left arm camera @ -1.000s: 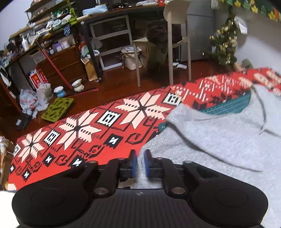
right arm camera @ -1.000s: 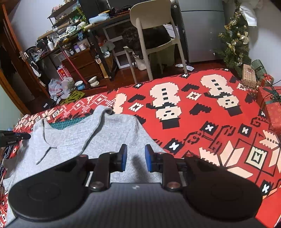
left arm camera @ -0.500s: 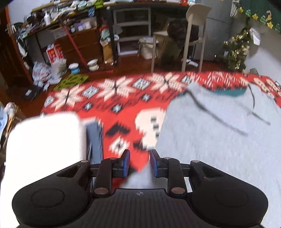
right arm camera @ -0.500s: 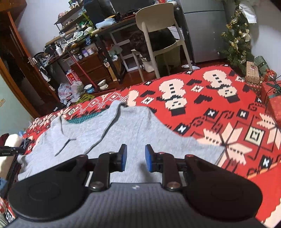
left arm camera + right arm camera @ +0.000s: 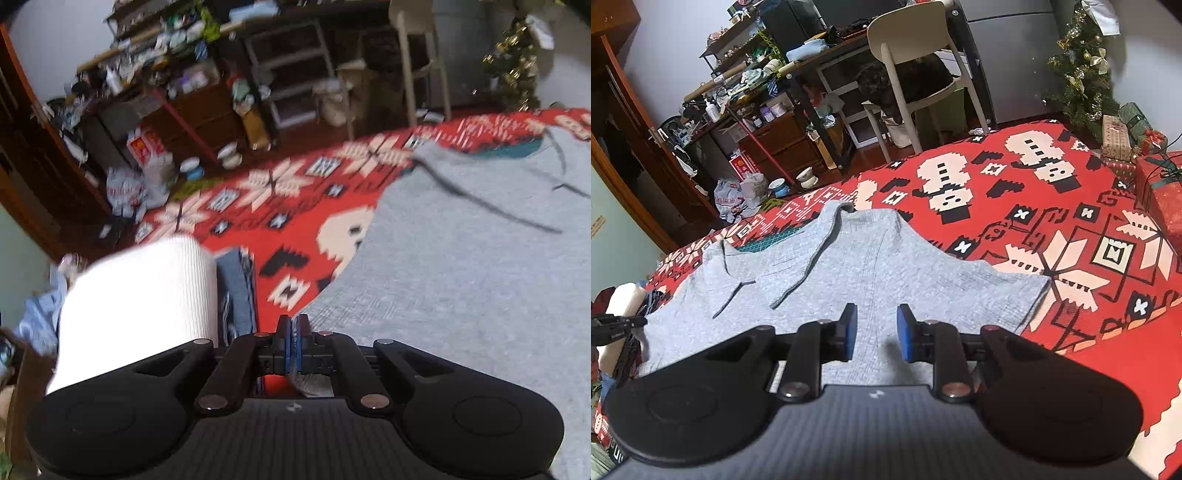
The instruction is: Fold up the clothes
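A grey knit shirt [image 5: 871, 266] lies spread on the red patterned blanket [image 5: 1052, 206], its collar toward the far side. In the left wrist view the shirt [image 5: 461, 280] fills the right half. My left gripper [image 5: 293, 341] is shut on the shirt's near left edge, with grey cloth pinched between the blue pads. It also shows in the right wrist view at the far left [image 5: 641, 322]. My right gripper [image 5: 874, 332] is open and empty, just above the shirt's near hem.
A white folded garment [image 5: 147, 302] and a blue folded one [image 5: 236, 295] lie stacked left of the shirt. A beige chair [image 5: 916, 70], a cluttered desk [image 5: 798, 62], a Christmas tree [image 5: 1082, 77] and wrapped gifts [image 5: 1156, 181] stand beyond the blanket.
My left gripper moved back to the shirt's near left edge and shut on the cloth. My right gripper drew back toward the hem and stayed open. The shirt now lies wider and flatter.
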`<action>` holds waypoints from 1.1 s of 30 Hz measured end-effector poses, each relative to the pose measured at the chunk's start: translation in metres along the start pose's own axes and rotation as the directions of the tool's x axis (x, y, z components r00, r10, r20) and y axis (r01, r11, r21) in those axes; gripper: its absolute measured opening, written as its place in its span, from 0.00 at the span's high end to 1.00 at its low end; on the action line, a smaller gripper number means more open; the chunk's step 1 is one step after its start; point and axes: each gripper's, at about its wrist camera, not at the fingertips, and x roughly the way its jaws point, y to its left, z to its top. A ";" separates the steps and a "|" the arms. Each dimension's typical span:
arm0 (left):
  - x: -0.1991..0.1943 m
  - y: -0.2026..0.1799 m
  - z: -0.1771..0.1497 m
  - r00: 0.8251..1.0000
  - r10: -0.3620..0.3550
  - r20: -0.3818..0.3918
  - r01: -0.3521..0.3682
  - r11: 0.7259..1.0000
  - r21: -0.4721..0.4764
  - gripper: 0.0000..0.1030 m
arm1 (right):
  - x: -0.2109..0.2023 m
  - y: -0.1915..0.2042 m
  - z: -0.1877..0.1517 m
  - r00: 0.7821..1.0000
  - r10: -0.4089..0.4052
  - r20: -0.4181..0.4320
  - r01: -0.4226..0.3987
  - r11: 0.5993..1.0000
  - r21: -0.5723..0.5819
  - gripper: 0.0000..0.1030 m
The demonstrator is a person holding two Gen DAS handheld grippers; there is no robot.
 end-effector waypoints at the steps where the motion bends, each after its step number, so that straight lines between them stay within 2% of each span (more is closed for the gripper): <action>1: 0.004 0.000 -0.001 1.000 -0.005 -0.015 0.005 1.000 -0.003 0.97 | 0.000 0.000 0.000 1.000 0.000 0.001 0.000 1.000 0.003 0.75; 4: 0.003 -0.001 -0.003 1.000 0.015 -0.004 -0.015 1.000 -0.007 0.95 | 0.000 0.000 0.000 1.000 0.002 0.003 -0.002 1.000 0.009 0.75; 9: -0.006 0.002 -0.004 0.999 0.031 0.022 -0.030 0.998 -0.053 0.83 | -0.002 0.003 -0.003 1.000 -0.018 -0.011 0.018 1.000 0.004 0.72; 13: -0.027 0.004 -0.007 0.998 -0.007 0.055 0.014 0.992 -0.125 0.82 | -0.014 0.014 -0.006 0.999 -0.034 -0.007 0.034 0.999 -0.037 0.70; 17: -0.053 -0.005 -0.015 0.994 -0.048 0.094 0.061 0.987 -0.147 0.82 | -0.031 0.029 -0.020 1.000 -0.003 -0.018 0.002 0.999 -0.051 0.70; 19: -0.066 -0.012 -0.022 0.990 -0.086 0.108 0.104 0.980 -0.170 0.76 | -0.037 0.037 -0.029 1.000 -0.001 -0.029 -0.001 0.998 -0.067 0.70; 21: -0.080 -0.020 -0.031 0.980 -0.159 0.121 0.181 0.963 -0.198 0.70 | -0.043 0.043 -0.042 0.999 -0.008 -0.042 0.005 0.998 -0.064 0.70; 25: -0.102 -0.043 -0.054 0.958 -0.259 0.127 0.281 0.936 -0.212 0.70 | -0.059 0.056 -0.069 0.998 -0.032 -0.061 0.026 0.996 -0.084 0.70; 27: -0.110 -0.055 -0.065 0.947 -0.299 0.120 0.319 0.925 -0.209 0.70 | -0.070 0.064 -0.085 0.996 -0.065 -0.059 0.058 0.992 -0.116 0.70; 33: -0.123 -0.078 -0.096 0.916 -0.391 0.087 0.400 0.883 -0.244 0.70 | -0.101 0.070 -0.126 0.997 -0.049 -0.067 0.045 0.997 -0.059 0.71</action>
